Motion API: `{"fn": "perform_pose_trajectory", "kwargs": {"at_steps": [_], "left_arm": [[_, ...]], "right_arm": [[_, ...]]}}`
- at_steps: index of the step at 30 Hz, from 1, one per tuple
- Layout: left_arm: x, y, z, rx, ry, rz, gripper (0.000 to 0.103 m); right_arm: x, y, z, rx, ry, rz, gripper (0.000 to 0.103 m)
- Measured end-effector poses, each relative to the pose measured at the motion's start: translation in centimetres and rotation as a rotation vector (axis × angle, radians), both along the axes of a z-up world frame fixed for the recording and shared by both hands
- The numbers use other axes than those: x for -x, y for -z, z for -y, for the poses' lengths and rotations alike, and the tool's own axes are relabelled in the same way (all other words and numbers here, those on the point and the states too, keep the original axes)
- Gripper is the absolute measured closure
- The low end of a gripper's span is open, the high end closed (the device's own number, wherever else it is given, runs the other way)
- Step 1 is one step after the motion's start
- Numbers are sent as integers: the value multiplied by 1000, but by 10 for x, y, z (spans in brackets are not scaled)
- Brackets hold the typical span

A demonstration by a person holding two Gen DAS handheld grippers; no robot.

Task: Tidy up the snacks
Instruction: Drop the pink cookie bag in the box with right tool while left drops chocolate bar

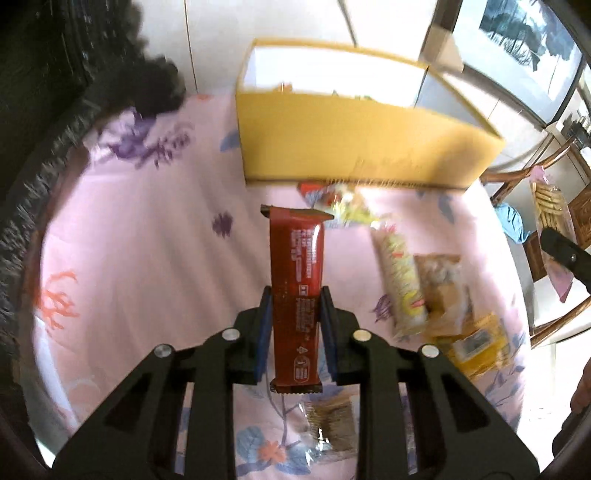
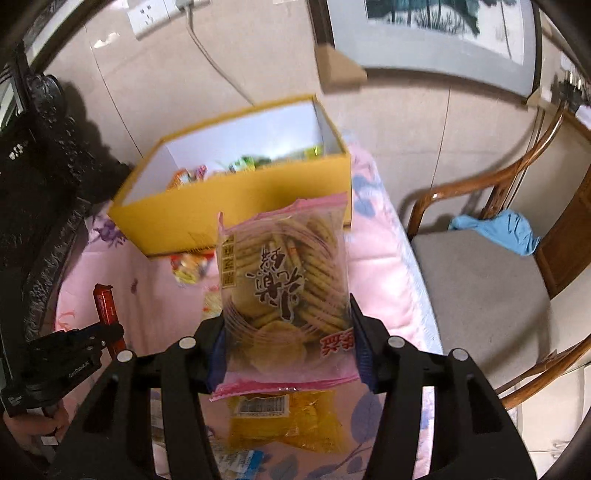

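Surface under the gripper: pink floral quilt [image 2: 388, 258], blue, purple and coral prints. Beyond the gripper: pale tiled wall [image 2: 258, 48] with thin seams. Upper left of the gripper: white socket plate [image 2: 153, 14], grey cable [image 2: 210, 55] hanging from it. Upper right: framed picture [image 2: 436, 29], pale mat, dark frame edge. Right of the gripper: wooden armchair [image 2: 491, 184] with curved rail and grey seat cushion; blue cloth [image 2: 498, 229] lies on the seat. Far left: dark carved wooden furniture [image 2: 40, 155]. Light: bright daylight, soft shadows.
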State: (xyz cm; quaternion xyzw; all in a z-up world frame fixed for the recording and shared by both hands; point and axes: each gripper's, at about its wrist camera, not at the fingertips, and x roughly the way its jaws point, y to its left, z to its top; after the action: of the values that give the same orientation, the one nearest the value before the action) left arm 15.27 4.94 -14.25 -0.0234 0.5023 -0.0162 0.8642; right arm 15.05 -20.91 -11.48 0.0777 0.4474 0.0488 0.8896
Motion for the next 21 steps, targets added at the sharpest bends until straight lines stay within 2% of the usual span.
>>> {"fn": "perform_pose_trajectory", "kwargs": {"at_steps": [6,11,17,21], "left_arm": [[6,-46,10,-6,18,79,79],[8,-81,14,-21,40,151,79],[-8,-119,11,-33,47,219,79],[-33,-143,7,-46,44,267,79]], "right_arm": [[11,-50,-2,-3,-7,105,47],[16,-80,-9,-20,-12,173,47],[5,-112,-13,-31,-21,238,47],[-18,-133,-21,-27,-42,280,47]]}}
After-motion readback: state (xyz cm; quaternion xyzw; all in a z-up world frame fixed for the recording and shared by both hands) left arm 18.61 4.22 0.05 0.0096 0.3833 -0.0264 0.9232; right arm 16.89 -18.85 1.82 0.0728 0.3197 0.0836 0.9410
